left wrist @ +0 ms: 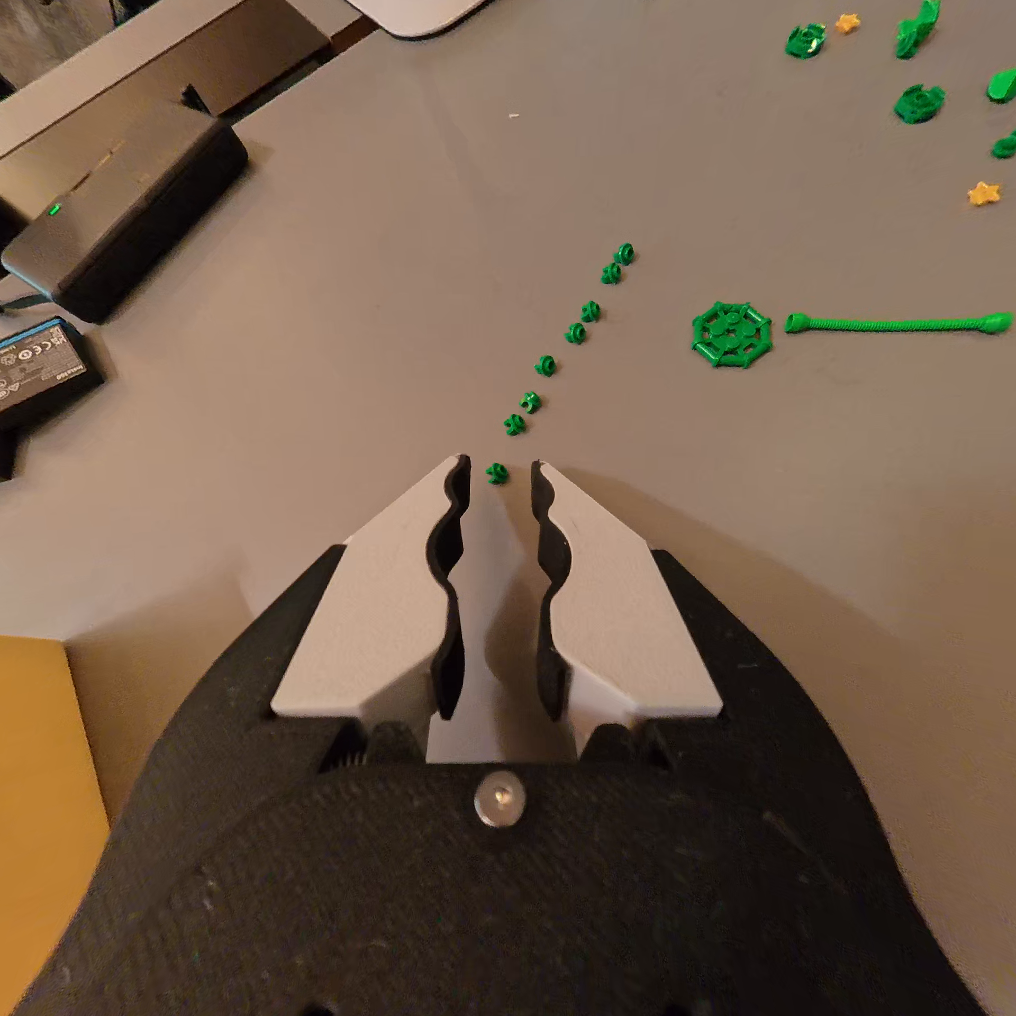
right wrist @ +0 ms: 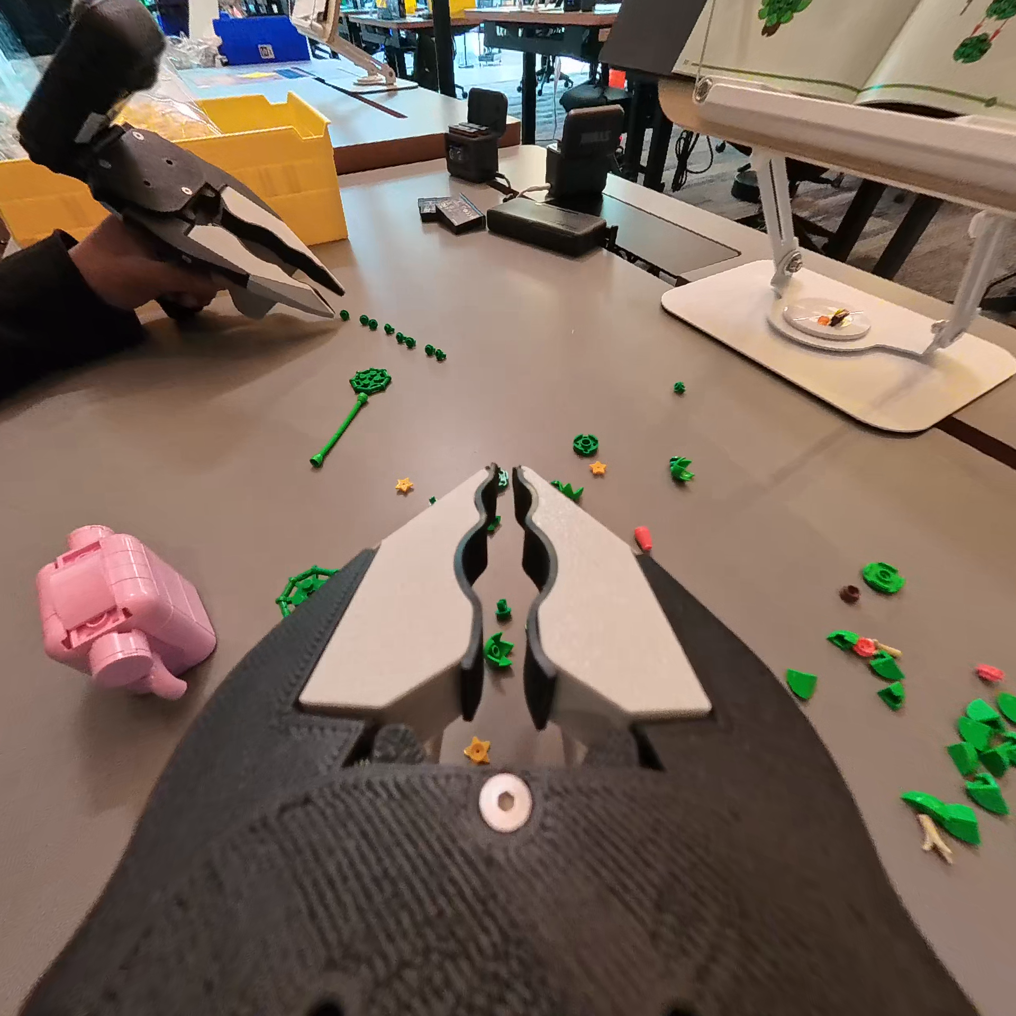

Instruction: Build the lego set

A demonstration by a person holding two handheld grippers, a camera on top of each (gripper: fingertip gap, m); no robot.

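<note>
My left gripper (left wrist: 500,467) is open and low over the grey table (left wrist: 385,275), its tips on either side of a tiny green round piece (left wrist: 497,473). This piece is the near end of a row of small green round pieces (left wrist: 577,332). A green web wheel (left wrist: 731,334) and a green flexible rod (left wrist: 896,324) lie to the right. My right gripper (right wrist: 503,475) hovers above scattered green parts with its jaws nearly together. A green bit (right wrist: 502,479) shows at its tips; I cannot tell whether it is gripped. The left gripper (right wrist: 330,308) also shows in the right wrist view.
A pink lego build (right wrist: 121,610) lies at the left. Green leaf pieces (right wrist: 978,742), yellow stars (right wrist: 404,485) and red bits (right wrist: 642,537) are scattered to the right. A yellow bin (right wrist: 264,159), black boxes (right wrist: 547,225) and a white book stand (right wrist: 835,352) with an open booklet (right wrist: 813,49) stand behind. One gripper's finger ends stand about 30 centimeters off the other's. It is some 9 centimeters from my left tips to the green web wheel (left wrist: 731,334). The right camera catches it too, in the right wrist view (right wrist: 369,379).
</note>
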